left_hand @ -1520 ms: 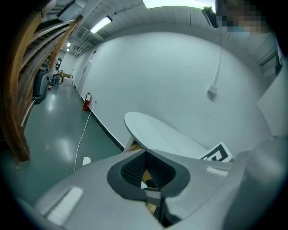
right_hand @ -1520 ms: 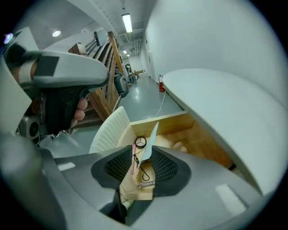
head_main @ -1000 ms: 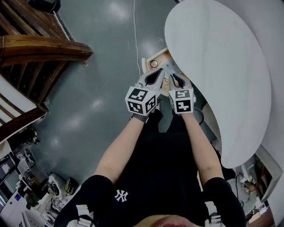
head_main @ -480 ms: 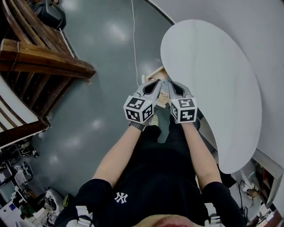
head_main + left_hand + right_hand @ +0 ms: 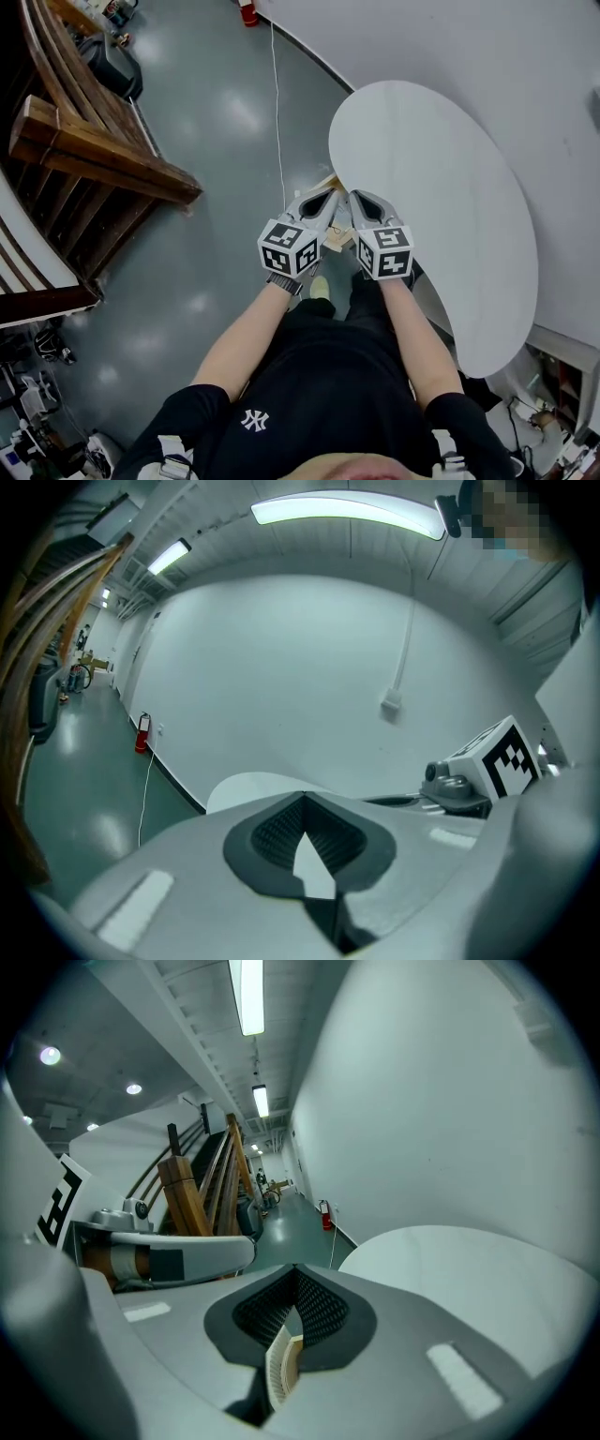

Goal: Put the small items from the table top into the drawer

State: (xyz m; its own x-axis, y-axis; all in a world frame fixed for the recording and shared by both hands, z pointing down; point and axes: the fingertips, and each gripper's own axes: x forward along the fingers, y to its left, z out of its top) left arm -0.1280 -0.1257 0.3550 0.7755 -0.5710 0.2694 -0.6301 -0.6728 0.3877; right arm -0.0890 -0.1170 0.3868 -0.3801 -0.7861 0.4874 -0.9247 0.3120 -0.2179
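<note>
The white oval table top (image 5: 441, 206) carries no small items that I can see. Under its near edge a bit of the pale wooden drawer (image 5: 335, 238) shows between and below my grippers; its inside is hidden. My left gripper (image 5: 332, 194) and right gripper (image 5: 353, 197) are held side by side, level, tips toward the table edge. The left gripper (image 5: 305, 796) is shut with nothing in it. The right gripper (image 5: 295, 1267) is also shut; a pale ribbed edge (image 5: 280, 1369) shows through the gap lower down, and I cannot tell what it is.
A wooden stair rail (image 5: 103, 159) runs along the left over the grey floor. A white cable (image 5: 277, 103) trails toward a red extinguisher (image 5: 142, 733) by the white wall. Clutter lies at the bottom right (image 5: 553, 436).
Both grippers have drawn back and down in the view, still shut. The open drawer with a ring inside, seen a second ago, is now mostly hidden behind them.
</note>
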